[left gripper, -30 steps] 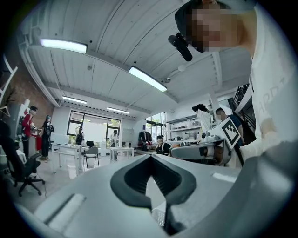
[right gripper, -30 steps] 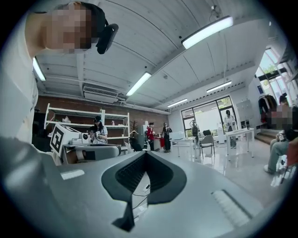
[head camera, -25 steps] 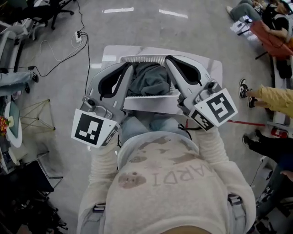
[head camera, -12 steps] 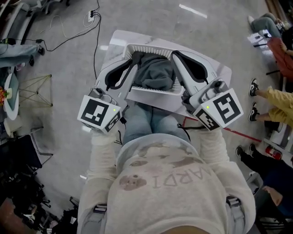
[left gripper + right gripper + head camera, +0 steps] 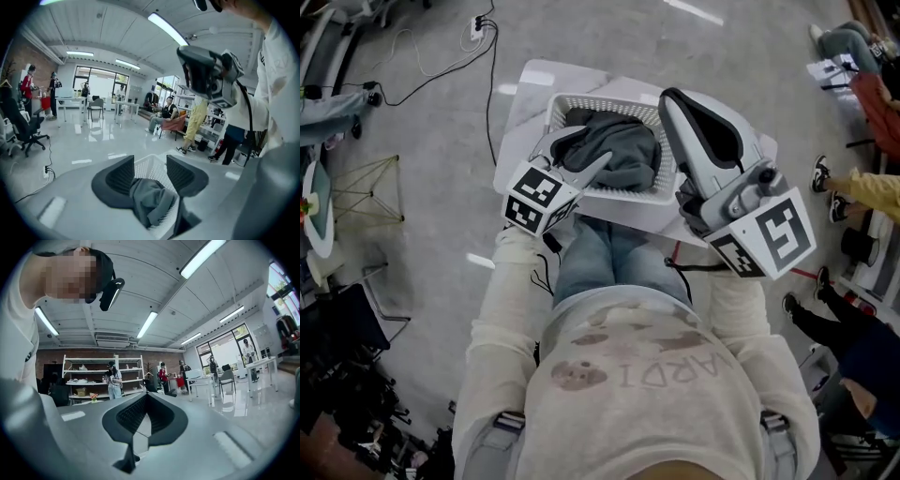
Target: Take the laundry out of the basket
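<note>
Head view shows the left gripper (image 5: 586,155) angled low over the near rim of the white laundry basket (image 5: 623,194). Its jaws stand apart, with a crumpled grey garment (image 5: 628,150) heaped in the basket between them. The right gripper (image 5: 673,97) is held higher at the basket's right, jaws pressed together, empty.

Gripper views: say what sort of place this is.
Probably an open office or lab: desks and chairs on a shiny floor, metal shelves, long ceiling lights.
</note>
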Demonstrator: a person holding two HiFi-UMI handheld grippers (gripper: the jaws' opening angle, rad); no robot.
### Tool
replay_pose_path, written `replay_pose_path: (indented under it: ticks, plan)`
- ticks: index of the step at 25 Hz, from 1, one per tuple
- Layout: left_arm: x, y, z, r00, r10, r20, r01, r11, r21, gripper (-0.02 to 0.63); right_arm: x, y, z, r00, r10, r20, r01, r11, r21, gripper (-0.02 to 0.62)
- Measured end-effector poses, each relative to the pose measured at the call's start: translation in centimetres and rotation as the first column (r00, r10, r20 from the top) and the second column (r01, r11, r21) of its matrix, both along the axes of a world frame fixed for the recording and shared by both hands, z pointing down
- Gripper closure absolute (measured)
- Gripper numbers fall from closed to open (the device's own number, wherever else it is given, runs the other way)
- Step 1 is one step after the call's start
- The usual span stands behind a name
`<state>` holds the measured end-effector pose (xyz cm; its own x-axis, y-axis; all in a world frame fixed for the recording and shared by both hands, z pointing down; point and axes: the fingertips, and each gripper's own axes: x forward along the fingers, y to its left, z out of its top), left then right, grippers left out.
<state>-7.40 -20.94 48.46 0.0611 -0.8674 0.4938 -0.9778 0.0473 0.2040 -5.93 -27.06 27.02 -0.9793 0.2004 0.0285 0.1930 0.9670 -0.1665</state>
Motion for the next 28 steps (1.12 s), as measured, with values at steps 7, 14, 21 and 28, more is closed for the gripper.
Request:
replay_pose_path:
  ticks: [7,14,21,28]
  plan:
    - [-0.4,-1.7,8.0,0.990,0.126,-0.060,-0.134,0.978,-0.158,0.368,-2.4,-1.5,0.4,0.999,0.048,0.018,-0.048,0.999,-0.004,0.568]
    - [-0.9,-1.3,16.1,0.974,0.205,-0.093,-0.225,0.917,-0.329,0.321,-3.1,-3.3,2.7,0.994,0.113,-0.005,-0.113,0.994,0.011,0.568]
    - [-0.6,-1.7,22.9,0.956,0.268,-0.120,-0.294,0.857,-0.424,0.285,-2.5,-4.7,6.5,0.984,0.170,-0.057,-0.171,0.985,-0.003,0.568]
    - [0.3,-2.3,28.7,0.942,0.309,-0.134,-0.331,0.778,-0.534,0.261,-2.0,-6.2,9.4,0.972,0.215,-0.092,-0.215,0.977,0.006,0.568]
